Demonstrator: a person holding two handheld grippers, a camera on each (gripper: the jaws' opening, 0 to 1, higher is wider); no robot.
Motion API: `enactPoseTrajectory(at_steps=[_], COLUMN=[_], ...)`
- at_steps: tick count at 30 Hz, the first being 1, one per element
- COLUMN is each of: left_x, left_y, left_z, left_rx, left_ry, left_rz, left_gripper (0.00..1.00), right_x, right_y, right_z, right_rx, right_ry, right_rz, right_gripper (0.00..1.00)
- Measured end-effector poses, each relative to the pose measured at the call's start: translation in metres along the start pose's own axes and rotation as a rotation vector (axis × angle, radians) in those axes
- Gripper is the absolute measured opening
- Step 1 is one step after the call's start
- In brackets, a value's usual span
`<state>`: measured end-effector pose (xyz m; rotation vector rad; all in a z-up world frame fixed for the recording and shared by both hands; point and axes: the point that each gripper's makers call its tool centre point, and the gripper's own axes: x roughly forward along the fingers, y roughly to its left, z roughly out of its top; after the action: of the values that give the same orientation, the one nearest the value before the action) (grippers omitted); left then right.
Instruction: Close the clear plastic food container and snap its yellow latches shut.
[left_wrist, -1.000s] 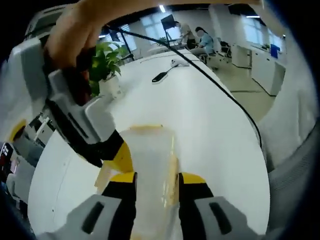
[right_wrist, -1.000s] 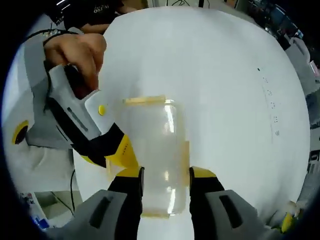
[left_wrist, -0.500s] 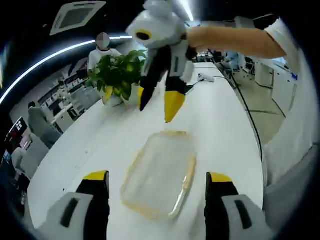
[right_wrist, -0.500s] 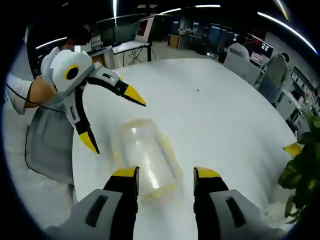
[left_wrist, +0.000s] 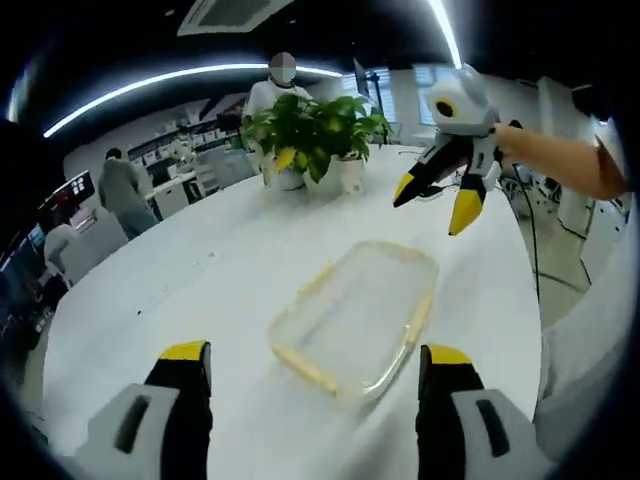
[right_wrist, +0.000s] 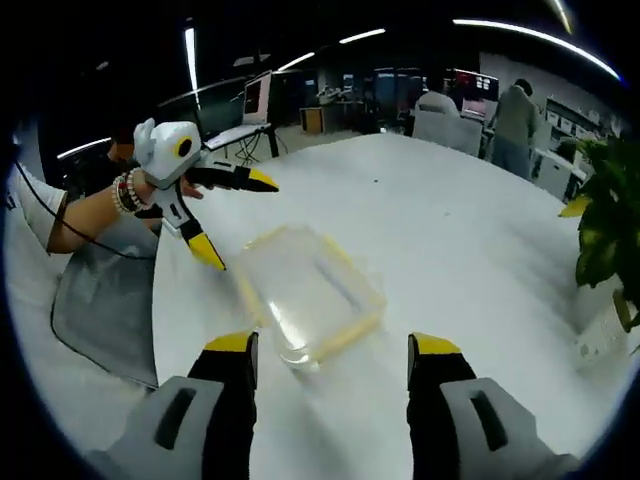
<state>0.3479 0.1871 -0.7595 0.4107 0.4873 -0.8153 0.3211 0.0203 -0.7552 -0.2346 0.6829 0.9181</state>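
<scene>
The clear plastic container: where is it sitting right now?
The clear plastic container lies on the white table, ahead of the open left gripper in the left gripper view. The right gripper hovers beyond it, and potted plants stand at the table's far end.

Your clear plastic food container (left_wrist: 358, 318) (right_wrist: 306, 292) lies flat on the white table, lid on, a shallow rounded rectangle with yellow latches (left_wrist: 304, 366) (right_wrist: 345, 335) flat along its edges. In the left gripper view it sits ahead of your own fingertips, centred between them, turned at a slant so one corner points back toward the fingers. In the right gripper view it rests just beyond the fingertips, nearer the left finger, one long yellow edge facing you. Nothing touches it.
</scene>
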Motion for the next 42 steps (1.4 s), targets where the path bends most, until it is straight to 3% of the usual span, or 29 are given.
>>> enactPoseTrajectory(at_steps=[2, 4, 5, 7, 8, 10, 12, 14, 16, 19, 20, 21, 23, 29, 31, 36, 42], left_x=[0.005, 0.011, 0.017, 0.022, 0.025, 0.030, 0.032, 0.038, 0.041, 0.046, 0.046, 0.047, 0.047, 0.045, 0.044, 0.037, 0.022], left_y=[-0.001, -0.004, -0.011, -0.016, -0.014, -0.009, -0.009, -0.017, -0.021, -0.026, -0.027, -0.028, -0.029, -0.028, -0.028, -0.021, -0.005], left_z=[-0.009, -0.013, -0.017, -0.028, -0.033, -0.037, -0.045, -0.044, -0.042, -0.040, -0.040, -0.039, -0.039, -0.043, -0.044, -0.051, -0.068], left_rx=[-0.040, -0.092, -0.156, -0.227, -0.250, -0.242, -0.136, -0.112, -0.110, -0.069, -0.065, -0.051, -0.043, -0.051, -0.038, -0.043, -0.021], left_ry=[0.019, 0.002, -0.010, 0.025, 0.038, 0.034, 0.081, 0.084, 0.075, 0.077, 0.075, 0.066, 0.069, 0.088, 0.095, 0.133, 0.193], left_rz=[0.005, -0.006, -0.047, -0.081, -0.069, -0.028, -0.004, -0.019, -0.023, -0.037, -0.039, -0.047, -0.054, -0.067, -0.067, -0.056, -0.036], left_gripper=[0.85, 0.86, 0.86, 0.85, 0.85, 0.83, 0.74, 0.70, 0.72, 0.70, 0.68, 0.65, 0.59, 0.52, 0.50, 0.46, 0.33], right_x=[0.005, 0.012, 0.017, 0.027, 0.031, 0.038, 0.044, 0.051, 0.056, 0.059, 0.063, 0.063, 0.058, 0.067, 0.066, 0.075, 0.090], right_y=[0.001, 0.004, 0.004, 0.007, 0.008, 0.008, 0.010, 0.012, 0.007, -0.006, -0.001, -0.002, -0.001, 0.016, 0.014, 0.018, 0.032], right_z=[-0.010, -0.020, -0.025, -0.034, -0.037, -0.045, -0.052, -0.058, -0.062, -0.074, -0.061, -0.055, -0.056, -0.048, -0.049, -0.044, -0.031], right_rx=[0.006, -0.003, -0.004, -0.004, -0.014, -0.046, -0.064, -0.085, -0.095, -0.092, -0.046, -0.048, -0.083, -0.221, -0.247, -0.212, -0.184], right_ry=[0.021, 0.030, 0.032, 0.044, 0.049, 0.068, 0.091, 0.108, 0.129, 0.193, 0.115, 0.091, 0.089, 0.096, 0.113, 0.121, 0.107], right_rz=[-0.004, -0.003, -0.017, -0.020, -0.023, -0.043, -0.045, -0.048, -0.083, -0.173, -0.147, -0.154, -0.156, -0.114, -0.152, -0.143, -0.135], right_gripper=[0.65, 0.66, 0.67, 0.74, 0.81, 0.88, 0.86, 0.84, 0.84, 0.76, 0.73, 0.67, 0.52, 0.31, 0.31, 0.30, 0.28])
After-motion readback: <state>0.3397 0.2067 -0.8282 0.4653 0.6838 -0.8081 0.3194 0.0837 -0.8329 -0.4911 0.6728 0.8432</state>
